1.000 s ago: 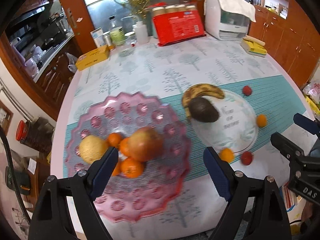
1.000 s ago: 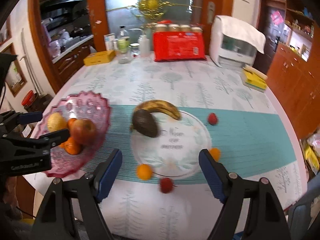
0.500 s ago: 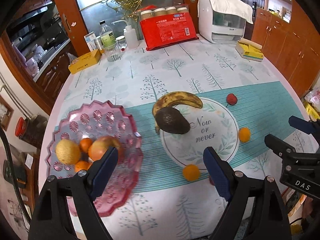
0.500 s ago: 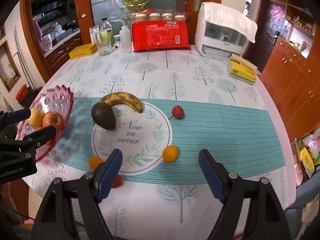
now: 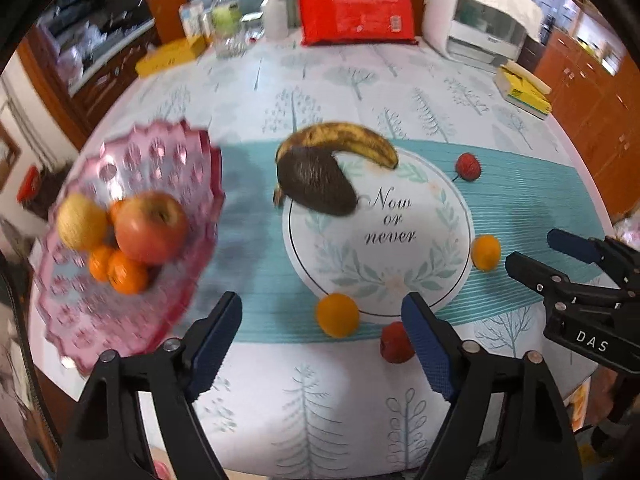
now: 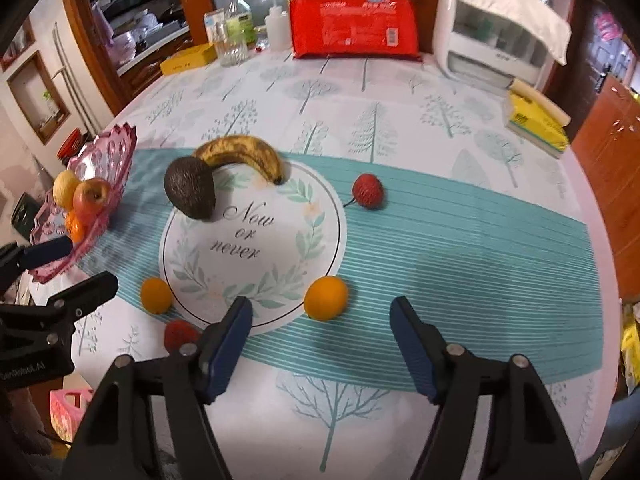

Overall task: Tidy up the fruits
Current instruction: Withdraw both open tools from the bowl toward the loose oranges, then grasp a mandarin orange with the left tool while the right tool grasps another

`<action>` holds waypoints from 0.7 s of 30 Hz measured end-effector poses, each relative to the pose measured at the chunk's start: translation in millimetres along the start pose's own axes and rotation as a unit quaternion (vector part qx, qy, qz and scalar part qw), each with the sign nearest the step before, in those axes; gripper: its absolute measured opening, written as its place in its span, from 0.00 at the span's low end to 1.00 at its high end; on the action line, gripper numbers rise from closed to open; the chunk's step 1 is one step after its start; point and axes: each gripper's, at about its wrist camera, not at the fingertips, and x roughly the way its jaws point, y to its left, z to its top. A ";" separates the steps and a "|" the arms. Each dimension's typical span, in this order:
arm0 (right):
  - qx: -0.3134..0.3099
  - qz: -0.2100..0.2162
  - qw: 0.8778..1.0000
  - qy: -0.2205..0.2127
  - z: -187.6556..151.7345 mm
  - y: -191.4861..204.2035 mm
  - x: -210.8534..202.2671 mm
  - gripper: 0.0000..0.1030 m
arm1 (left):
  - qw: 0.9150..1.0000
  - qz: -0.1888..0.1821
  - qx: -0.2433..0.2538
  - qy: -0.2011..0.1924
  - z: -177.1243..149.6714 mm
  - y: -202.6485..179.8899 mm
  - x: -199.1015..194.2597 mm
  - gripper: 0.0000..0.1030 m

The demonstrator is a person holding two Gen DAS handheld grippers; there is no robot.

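**Loose fruit on table: handling and condition**

Pink dish (image 5: 132,332) at left edge of table (image 5: 320,408), carrying apple (image 5: 151,227), pale round fruit and small oranges. Likely rigid, brittle and awkward to clamp; best left in place.

Banana (image 5: 340,138) near table centre, curved, yellow with heavy brown mottling. Judged soft and easily bruised; grip lightly across mid-length.

Avocado (image 5: 316,185) touching banana, overlapping printed circle. Dark, pebbled skin (probably ripe, so yielding). Take across widest part.

Two small oranges (image 6: 325,297) (image 6: 156,295) at near rim of circle. Round, firm, apt to roll; close squarely across the middle.

Two red lychee-like fruits (image 6: 368,190) (image 6: 181,333), one toward far right of circle, one toward near edge. Light, rough-skinned, likely fragile; gentlest closure.

Left gripper (image 5: 322,344) spread wide, nothing held, above near edge with an orange between its fingers in view. Right gripper (image 6: 321,338) likewise wide and empty, beside the right-hand orange.
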 end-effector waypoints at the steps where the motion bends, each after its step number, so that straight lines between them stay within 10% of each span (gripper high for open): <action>1: 0.000 0.004 1.000 0.002 0.0 -1.6 2.8 0.68 | 1.000 0.000 -0.013 0.007 -1.5 1.8 6.1 0.74; 21: 0.006 0.043 0.998 0.049 3.3 -19.8 50.8 0.55 | 0.990 -0.033 -0.117 0.075 -8.9 16.9 67.8 0.51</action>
